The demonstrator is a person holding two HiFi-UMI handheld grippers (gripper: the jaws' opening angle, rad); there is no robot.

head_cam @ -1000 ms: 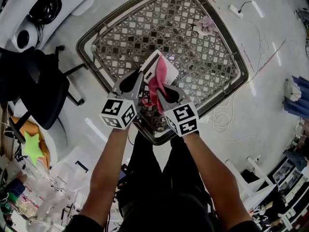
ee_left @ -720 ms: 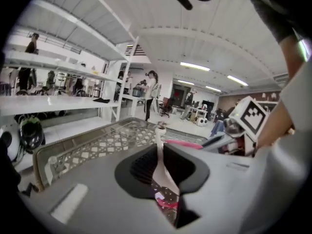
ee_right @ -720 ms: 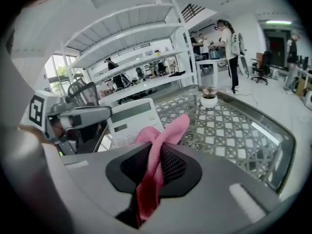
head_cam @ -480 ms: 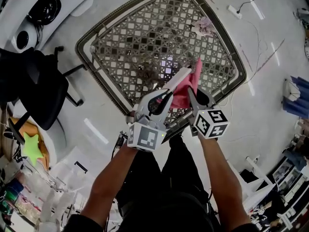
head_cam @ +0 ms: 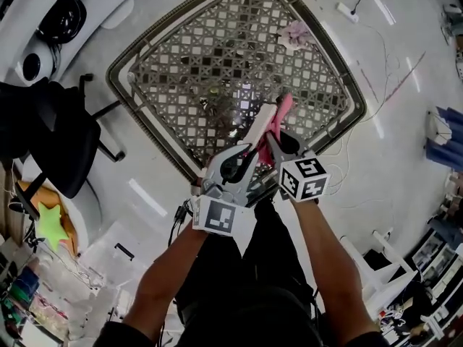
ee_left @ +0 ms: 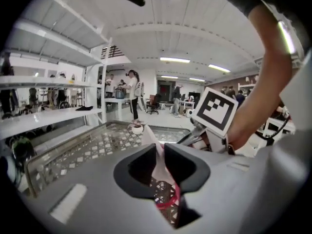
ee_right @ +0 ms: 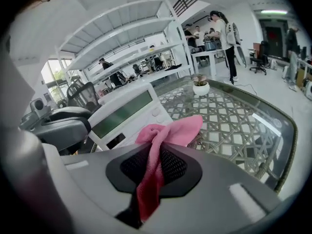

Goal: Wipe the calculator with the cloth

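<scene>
In the head view my left gripper [head_cam: 244,156] holds the white calculator [head_cam: 262,123] in the air over the near right part of the glass lattice table [head_cam: 119,78]. Its jaws have just been opening a little, and the calculator's edge [ee_left: 155,154] still sits pinched between the pads. My right gripper [head_cam: 273,140] is right beside it, shut on a pink cloth [head_cam: 283,110]. In the right gripper view the cloth [ee_right: 168,133] bunches out of the jaws and lies against the calculator [ee_right: 127,112] below its display.
A small potted plant [head_cam: 295,33] stands at the table's far right corner. A black office chair [head_cam: 51,136] is to the left of the table. A power strip and cables [head_cam: 349,13] lie on the floor to the right. People stand by shelves in the distance.
Both grippers have shifted right along the table's near side with calculator and cloth. The left one has rolled, so the calculator now shows more edge-on. The cloth stays pressed to it.
</scene>
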